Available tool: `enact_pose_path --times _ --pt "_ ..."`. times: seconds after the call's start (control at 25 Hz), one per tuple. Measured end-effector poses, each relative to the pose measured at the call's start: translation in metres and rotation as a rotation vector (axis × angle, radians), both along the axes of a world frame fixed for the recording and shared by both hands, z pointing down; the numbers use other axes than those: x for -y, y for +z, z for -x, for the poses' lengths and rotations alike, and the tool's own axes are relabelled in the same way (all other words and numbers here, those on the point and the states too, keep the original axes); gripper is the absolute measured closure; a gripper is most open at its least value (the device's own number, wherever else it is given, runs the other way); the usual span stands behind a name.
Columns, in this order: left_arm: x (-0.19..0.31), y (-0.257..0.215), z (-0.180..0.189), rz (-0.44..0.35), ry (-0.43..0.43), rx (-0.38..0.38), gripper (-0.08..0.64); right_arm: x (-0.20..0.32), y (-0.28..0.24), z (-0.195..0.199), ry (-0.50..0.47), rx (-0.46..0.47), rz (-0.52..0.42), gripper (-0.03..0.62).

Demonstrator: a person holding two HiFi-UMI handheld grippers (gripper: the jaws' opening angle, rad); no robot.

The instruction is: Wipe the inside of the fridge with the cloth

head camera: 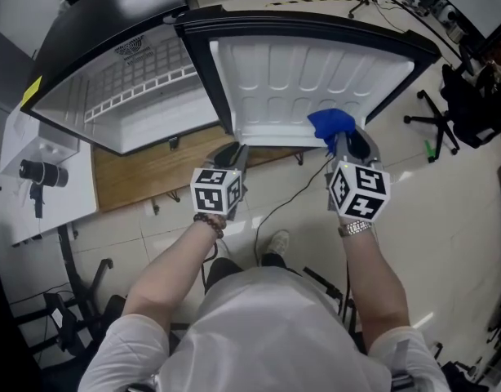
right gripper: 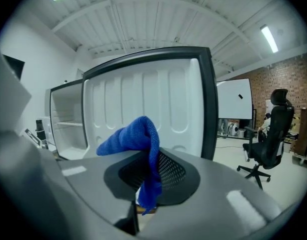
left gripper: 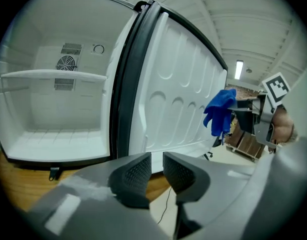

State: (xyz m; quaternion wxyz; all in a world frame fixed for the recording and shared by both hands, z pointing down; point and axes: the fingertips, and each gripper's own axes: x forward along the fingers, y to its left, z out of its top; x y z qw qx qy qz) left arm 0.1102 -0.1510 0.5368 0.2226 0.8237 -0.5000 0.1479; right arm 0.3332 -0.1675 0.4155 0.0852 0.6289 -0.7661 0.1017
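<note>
A small white fridge [head camera: 144, 96] stands open, its inside [left gripper: 53, 109] bare apart from one shelf [left gripper: 53, 75]. Its door [head camera: 308, 80] is swung wide to the right. A blue cloth [head camera: 330, 123] hangs in front of the door's inner face [right gripper: 143, 104], with my right gripper [right gripper: 152, 171] shut on it; the cloth [right gripper: 136, 139] drapes over and between the jaws. My left gripper [left gripper: 156, 171] is held low before the fridge's front edge, its jaws a narrow gap apart with nothing between them. The left gripper view shows the cloth [left gripper: 221, 109] off to the right.
The fridge sits on a wooden platform [head camera: 144, 174]. A white table with a camera [head camera: 38, 178] stands at the left. A black office chair [head camera: 434, 125] is on the floor to the right of the door. A cable [head camera: 275, 211] runs across the tiles by my feet.
</note>
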Motion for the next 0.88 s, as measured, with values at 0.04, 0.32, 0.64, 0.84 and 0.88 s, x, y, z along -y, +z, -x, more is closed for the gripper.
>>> enact_pose_path --times 0.04,0.32,0.64,0.84,0.88 --pt "-0.002 0.003 -0.002 0.008 0.007 0.001 0.495 -0.002 0.003 0.013 -0.025 0.000 0.006 0.558" --pt "-0.017 0.013 0.002 0.030 0.031 0.009 0.495 0.003 0.022 0.114 -0.181 0.035 0.037 0.558" --pt "-0.026 0.017 0.032 0.046 0.010 0.022 0.495 0.013 0.079 0.188 -0.263 -0.001 0.151 0.558" --pt "-0.028 0.020 0.036 0.057 0.016 0.016 0.495 0.015 0.106 0.183 -0.238 -0.026 0.217 0.558" --pt "-0.027 0.020 0.035 0.058 0.021 0.013 0.495 0.015 0.109 0.178 -0.227 -0.027 0.225 0.558"
